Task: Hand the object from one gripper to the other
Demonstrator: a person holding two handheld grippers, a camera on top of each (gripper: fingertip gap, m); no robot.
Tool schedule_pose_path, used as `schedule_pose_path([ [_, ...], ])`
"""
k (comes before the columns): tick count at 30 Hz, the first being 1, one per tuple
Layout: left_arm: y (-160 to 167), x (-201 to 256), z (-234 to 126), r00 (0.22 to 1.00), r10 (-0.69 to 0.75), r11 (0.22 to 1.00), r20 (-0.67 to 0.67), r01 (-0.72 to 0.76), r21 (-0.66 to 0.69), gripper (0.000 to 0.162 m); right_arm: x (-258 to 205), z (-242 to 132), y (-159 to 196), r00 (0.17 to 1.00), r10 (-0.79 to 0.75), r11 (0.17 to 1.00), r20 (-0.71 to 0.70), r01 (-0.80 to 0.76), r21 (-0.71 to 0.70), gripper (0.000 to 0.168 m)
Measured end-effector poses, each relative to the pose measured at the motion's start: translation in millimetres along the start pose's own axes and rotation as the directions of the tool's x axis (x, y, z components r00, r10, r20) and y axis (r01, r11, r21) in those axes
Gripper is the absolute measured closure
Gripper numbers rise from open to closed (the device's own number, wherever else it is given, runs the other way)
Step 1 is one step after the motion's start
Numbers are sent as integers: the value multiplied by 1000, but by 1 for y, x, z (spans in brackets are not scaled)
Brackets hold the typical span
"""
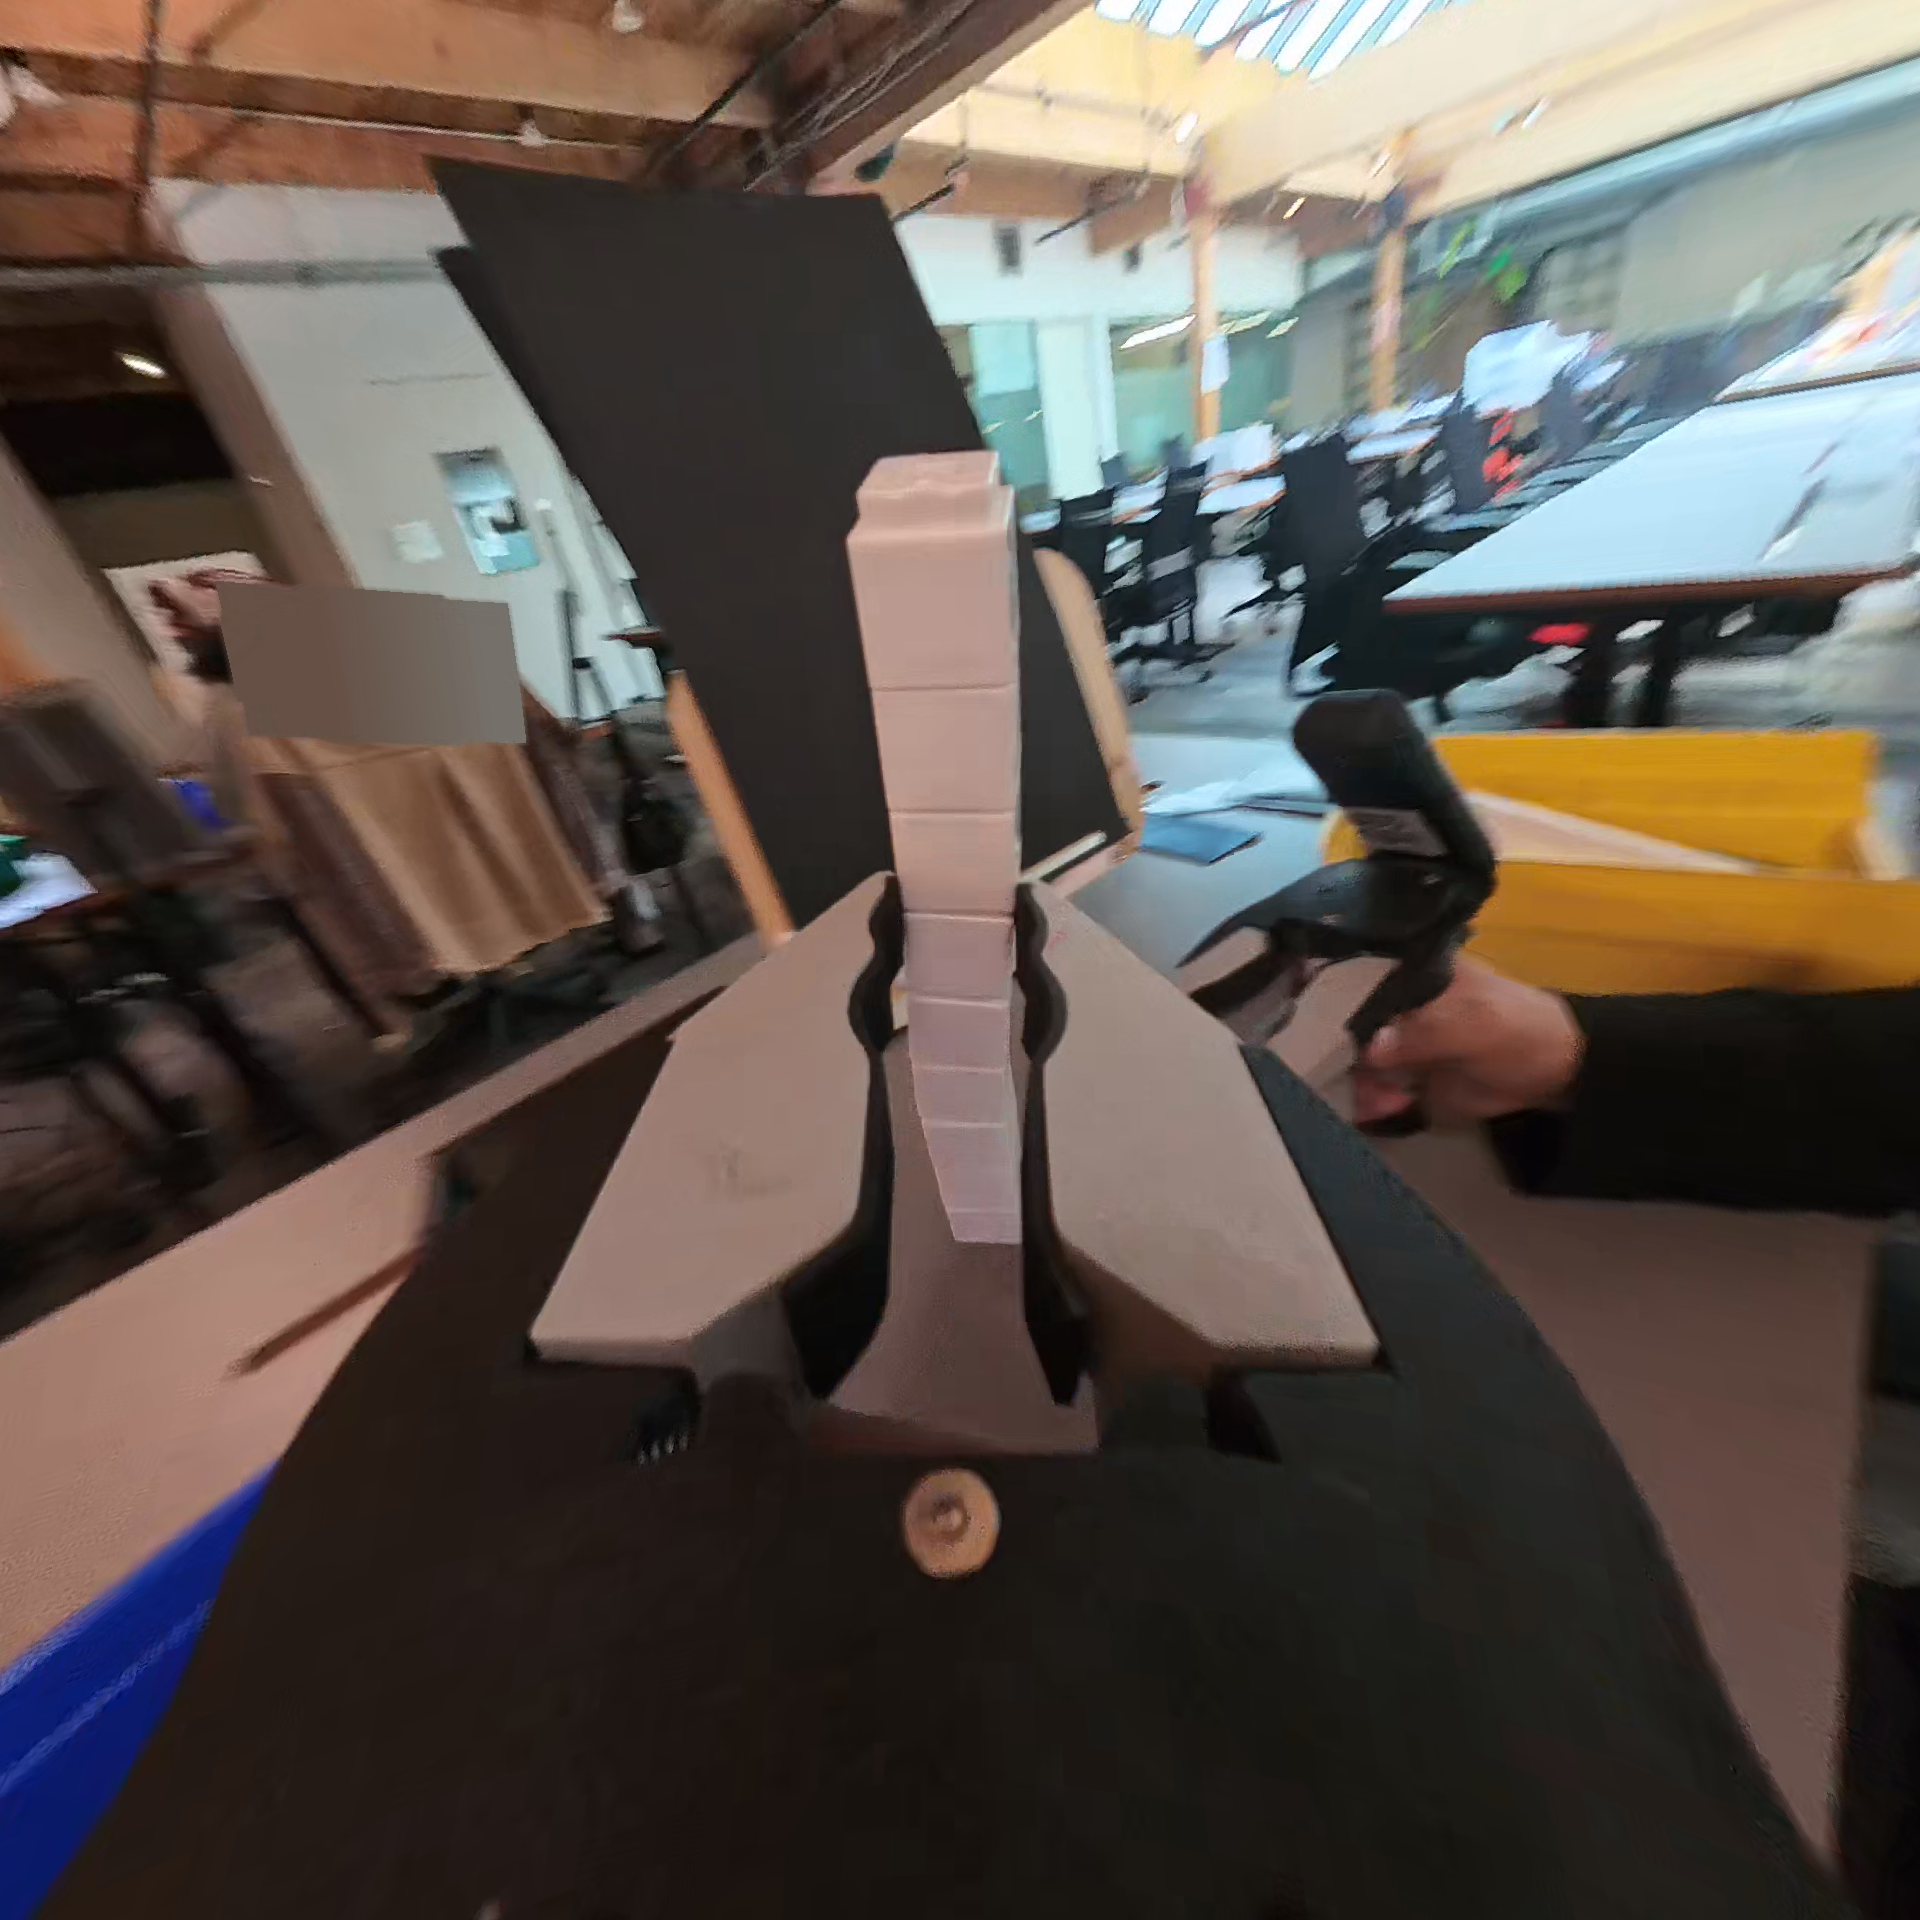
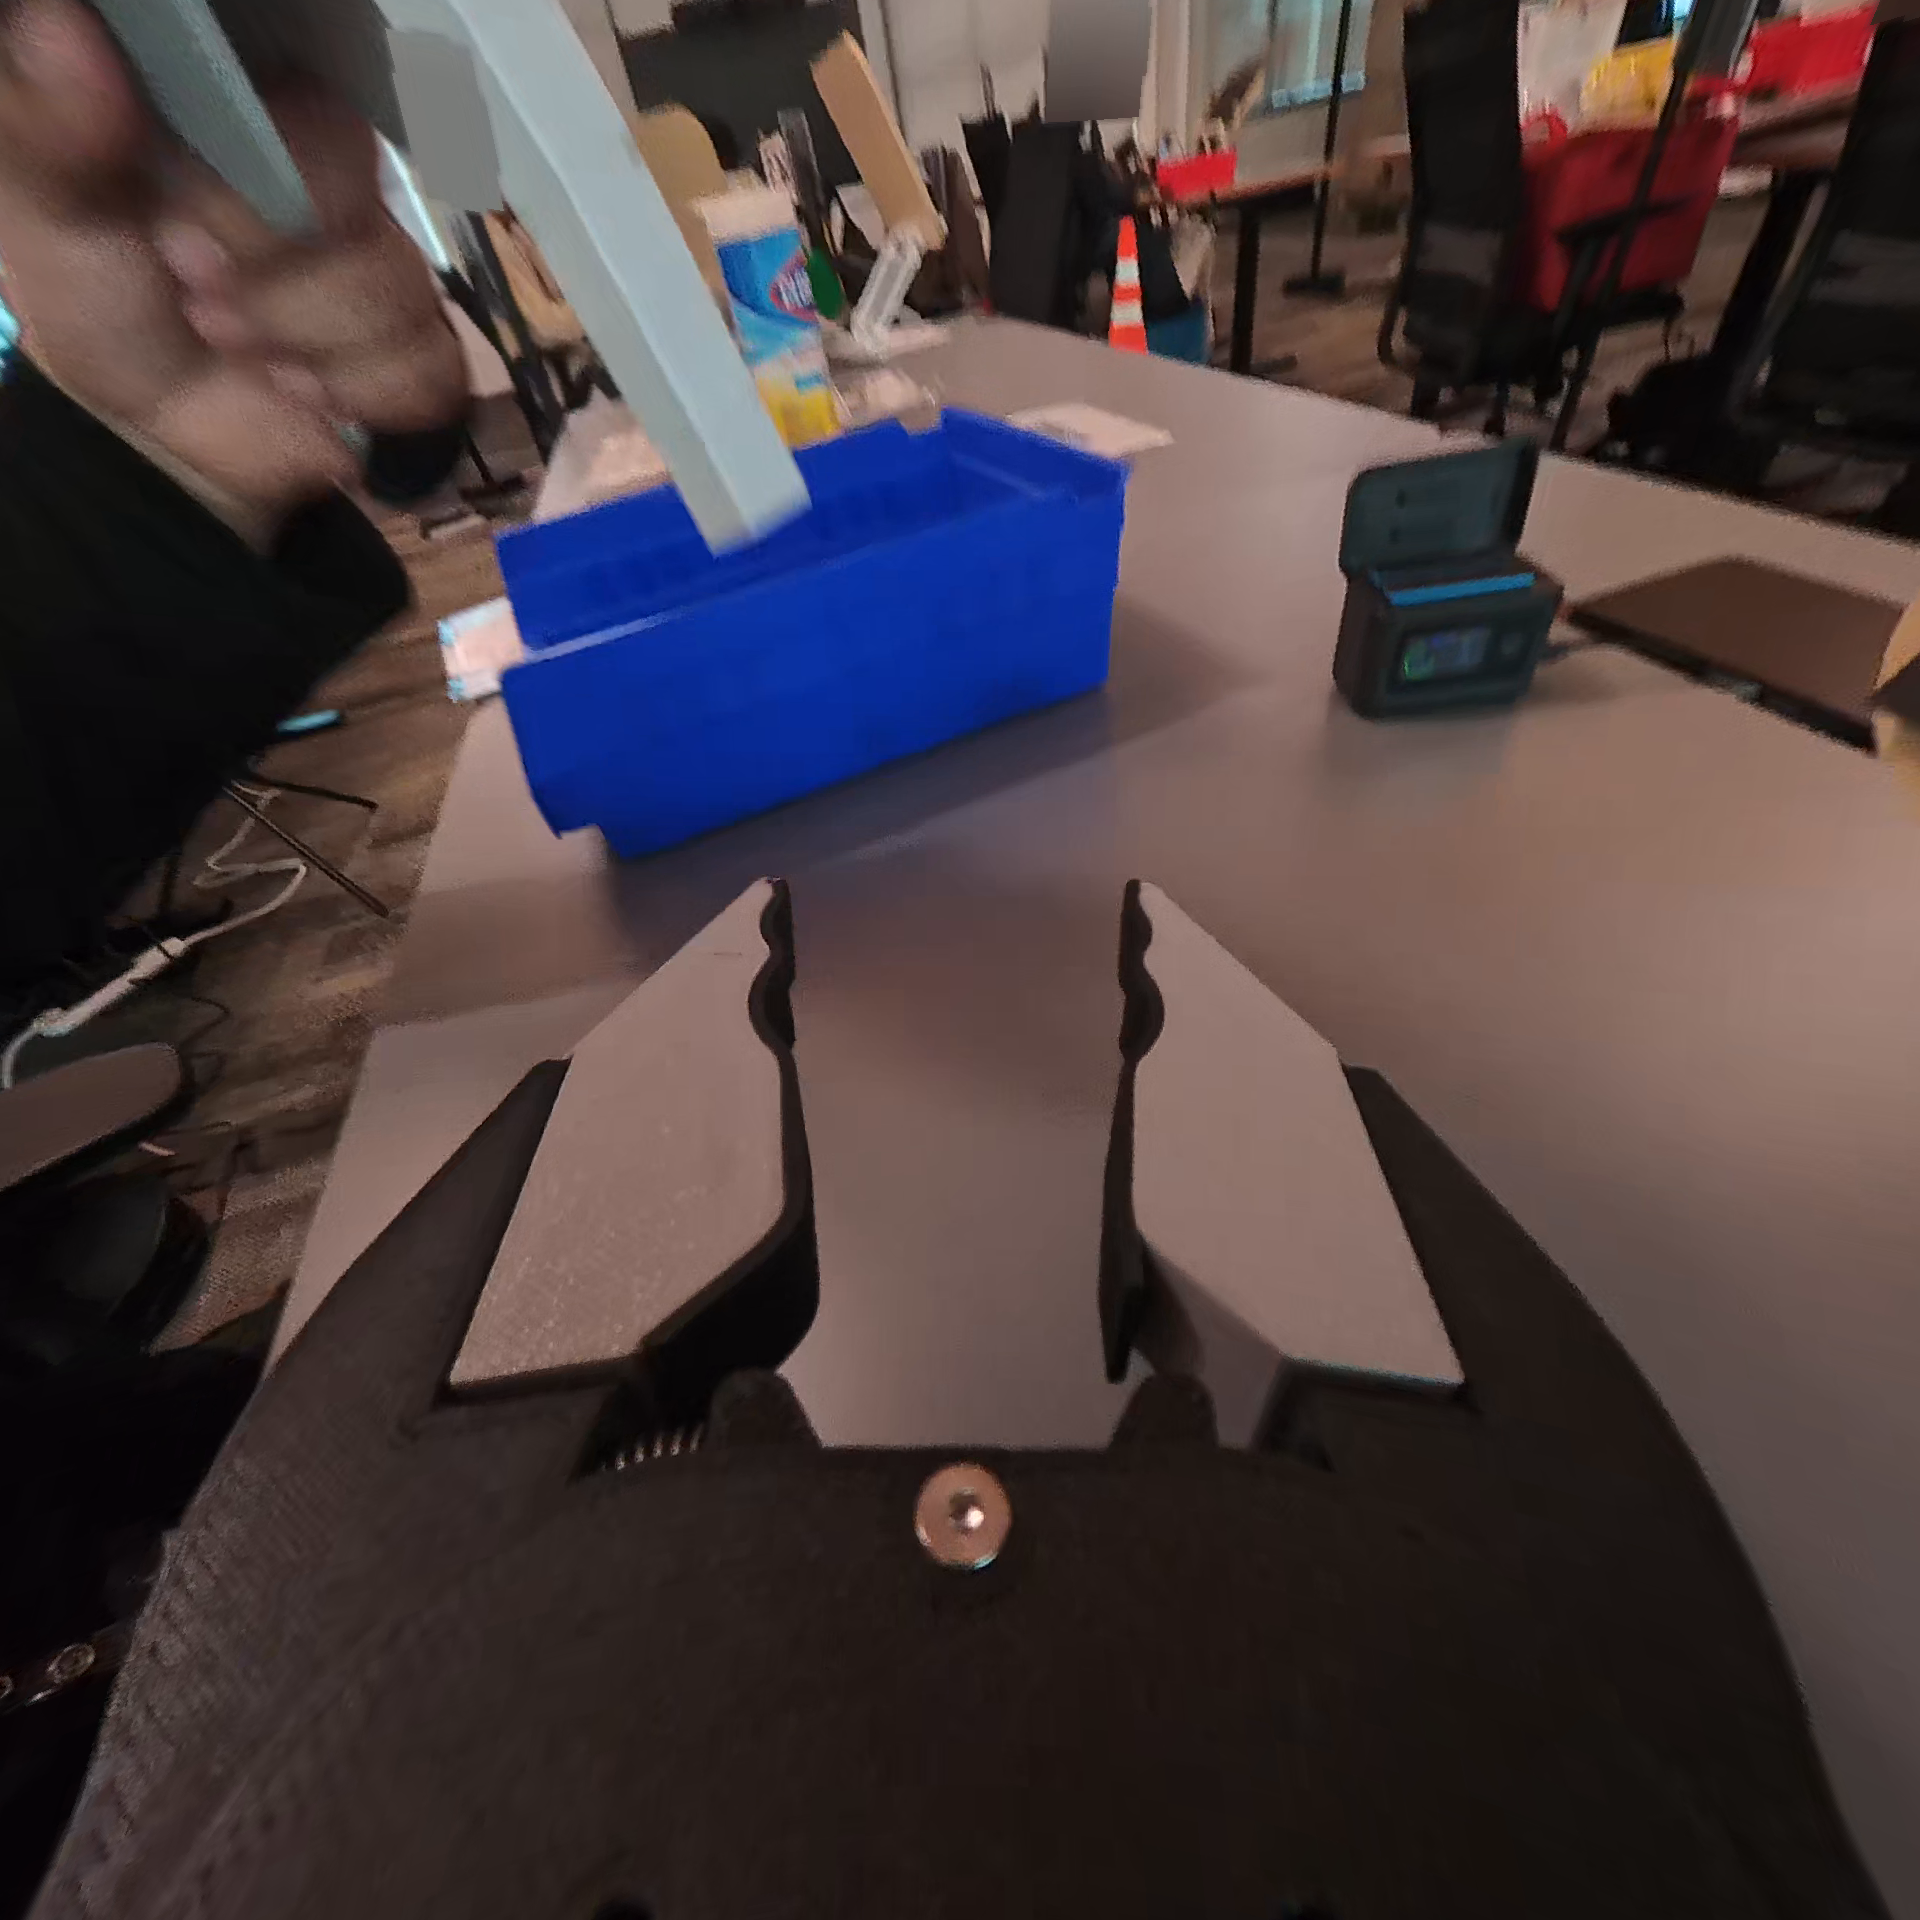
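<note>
We are seeing daylight coming from a skylight point(image 1: 1455, 31) at top right, glaring there. Both wide-angle views are bending and smearing at the edges. A blue bin point(image 2: 821, 623) is casting a soft shadow on the counter point(image 2: 1455, 883).

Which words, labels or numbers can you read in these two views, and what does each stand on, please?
Blue and yellow canister behind the blue bin: a brand logo, whose wording I do not copy.
Dark case on the table: a lit screen, too small to read.
Wall notices: blurred, unreadable.
White bar in the left gripper: no writing visible.
</note>
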State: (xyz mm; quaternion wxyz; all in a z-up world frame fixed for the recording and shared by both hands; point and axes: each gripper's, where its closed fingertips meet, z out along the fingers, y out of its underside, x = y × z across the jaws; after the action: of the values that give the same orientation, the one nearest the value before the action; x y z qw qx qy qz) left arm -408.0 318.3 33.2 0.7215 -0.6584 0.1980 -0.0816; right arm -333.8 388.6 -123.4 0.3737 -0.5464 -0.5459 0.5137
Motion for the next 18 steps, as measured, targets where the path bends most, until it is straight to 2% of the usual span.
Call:
schedule_pose_path([
  [4,21,30,36,981,-130,986,-143,143,82,143,-4,-17,-21,999,-46,995,22,44,87,105],
  [11,53,64,83,905,-262,947,-334,308,91,143,-5,-25,-24,995,-76,992,61,69,103,100],
  [15,63,72,93,870,-285,931,-404,352,102,143,-14,-21,-15,988,-94,994,119,87,65,124],
  [16,66,73,94,862,-293,927,-414,362,97,143,-15,-21,-15,987,-90,994,133,81,72,139],
  [17,68,75,94,851,-303,923,-429,375,91,143,-15,-21,-13,986,-84,995,144,75,64,147],
  [18,71,74,93,844,-317,917,-432,390,90,143,-15,-21,-10,985,-70,997,156,63,48,147],
])
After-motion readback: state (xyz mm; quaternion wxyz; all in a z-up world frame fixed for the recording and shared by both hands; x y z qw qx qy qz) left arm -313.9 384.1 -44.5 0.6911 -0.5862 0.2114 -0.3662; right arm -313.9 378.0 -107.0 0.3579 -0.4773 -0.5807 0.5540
